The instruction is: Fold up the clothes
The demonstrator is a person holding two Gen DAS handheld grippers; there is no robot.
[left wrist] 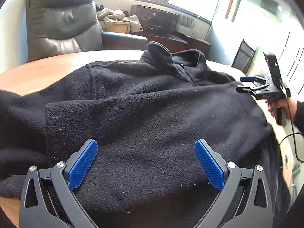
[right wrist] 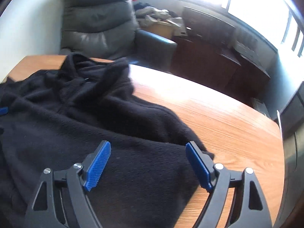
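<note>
One black fleece jacket (left wrist: 144, 104) is lying spread and rumpled across the wooden table (right wrist: 218, 117), collar toward the grey armchair (left wrist: 60, 19). Above it, the left gripper (left wrist: 146, 163) and right gripper (right wrist: 148, 163) are both hovering with jaws wide apart, holding nothing.

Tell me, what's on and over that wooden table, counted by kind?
Black fleece jacket: 1, spread on the wooden table.
Handheld grippers with blue pads: 2, the left gripper and the right gripper, both open above the fleece.
Total: 3 things.
</note>
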